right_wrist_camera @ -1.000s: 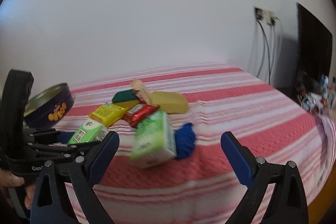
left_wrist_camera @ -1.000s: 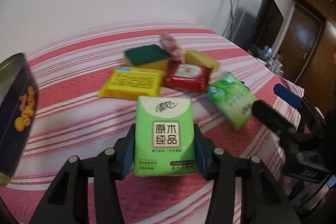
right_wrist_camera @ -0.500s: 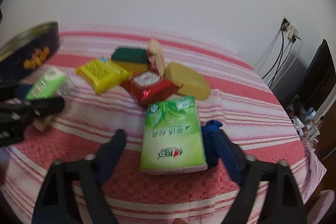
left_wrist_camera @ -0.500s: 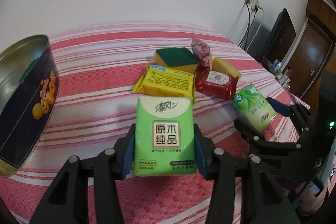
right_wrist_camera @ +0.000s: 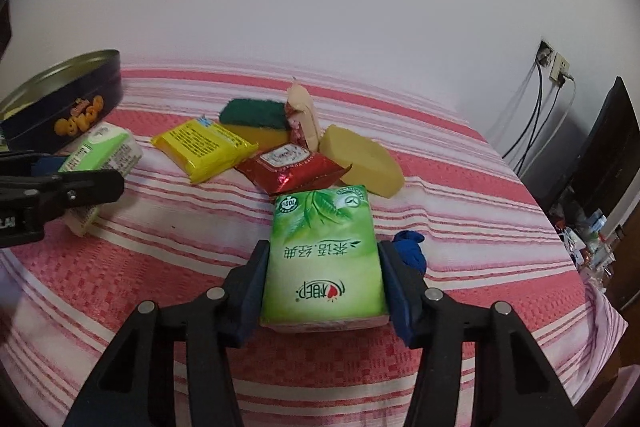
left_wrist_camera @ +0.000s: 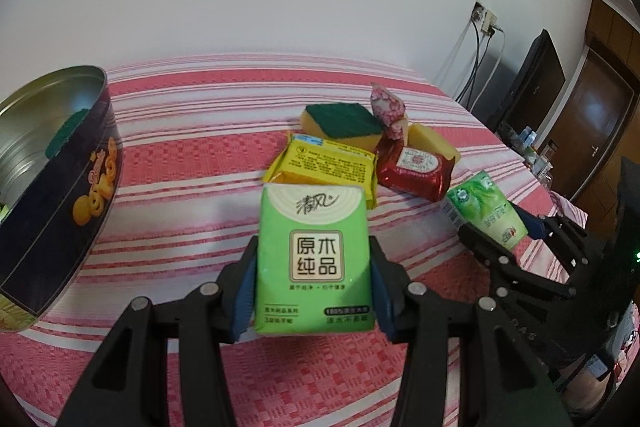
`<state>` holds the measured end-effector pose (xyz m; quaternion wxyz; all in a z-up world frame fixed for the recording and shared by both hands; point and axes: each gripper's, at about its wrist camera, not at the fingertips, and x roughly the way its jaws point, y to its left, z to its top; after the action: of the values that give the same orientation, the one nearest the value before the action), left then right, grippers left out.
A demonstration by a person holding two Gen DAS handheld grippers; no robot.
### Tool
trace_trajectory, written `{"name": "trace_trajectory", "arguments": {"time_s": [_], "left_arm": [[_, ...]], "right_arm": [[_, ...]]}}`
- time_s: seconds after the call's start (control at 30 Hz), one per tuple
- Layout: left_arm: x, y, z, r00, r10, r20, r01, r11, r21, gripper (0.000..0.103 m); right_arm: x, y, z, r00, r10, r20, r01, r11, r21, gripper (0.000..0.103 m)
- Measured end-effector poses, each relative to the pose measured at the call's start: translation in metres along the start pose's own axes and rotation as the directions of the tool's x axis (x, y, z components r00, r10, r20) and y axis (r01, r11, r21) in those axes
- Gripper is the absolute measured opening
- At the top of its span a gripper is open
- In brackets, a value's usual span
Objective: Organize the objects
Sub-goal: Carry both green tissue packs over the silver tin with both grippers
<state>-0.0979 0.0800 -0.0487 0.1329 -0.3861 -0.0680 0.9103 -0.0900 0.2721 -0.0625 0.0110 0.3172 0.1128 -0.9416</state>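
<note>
**Both grippers carrying green tissue packs over the striped bed**

The left gripper (left_wrist_camera: 314, 259) is clamping a light green tissue pack (left_wrist_camera: 314, 259) between its blue pads, holding it upright above the pink striped bedspread (left_wrist_camera: 200, 163). To its left, an open dark blue cookie tin (left_wrist_camera: 60, 187) is sitting on the bed with a green item lying inside. The right gripper (right_wrist_camera: 324, 267) is closing its jaws on a leaf-printed tissue pack (right_wrist_camera: 324, 259), with the pads touching both sides. Beyond them, a yellow packet (right_wrist_camera: 202, 147), a red packet (right_wrist_camera: 290, 165), a green-topped sponge (right_wrist_camera: 254, 119) and a pale yellow sponge (right_wrist_camera: 362, 163) are lying clustered together. A blue cloth (right_wrist_camera: 410, 247) is resting just beside the right pad.
</note>
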Motion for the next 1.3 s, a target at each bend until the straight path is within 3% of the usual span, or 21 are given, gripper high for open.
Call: {"name": "trace_trajectory", "arguments": {"time_s": [0.37,0.73,1.3], "left_arm": [[-0.006,-0.002,-0.001,1.000,0.016,0.025,-0.017,1.000,0.010,0.049],[-0.014,-0.009,-0.002,0.995,0.060,0.077,-0.063,0.997,0.041,0.048],[-0.023,-0.014,-0.004,0.986,0.093,0.141,-0.102,0.993,0.059,0.048]], "right_arm": [[-0.010,-0.001,-0.001,0.994,0.057,0.097,-0.060,0.998,0.026,0.055],[-0.026,-0.010,-0.006,0.965,0.098,0.242,-0.113,0.992,0.049,0.055],[-0.036,-0.013,-0.011,0.941,0.118,0.318,-0.155,0.983,0.095,0.055]]}}
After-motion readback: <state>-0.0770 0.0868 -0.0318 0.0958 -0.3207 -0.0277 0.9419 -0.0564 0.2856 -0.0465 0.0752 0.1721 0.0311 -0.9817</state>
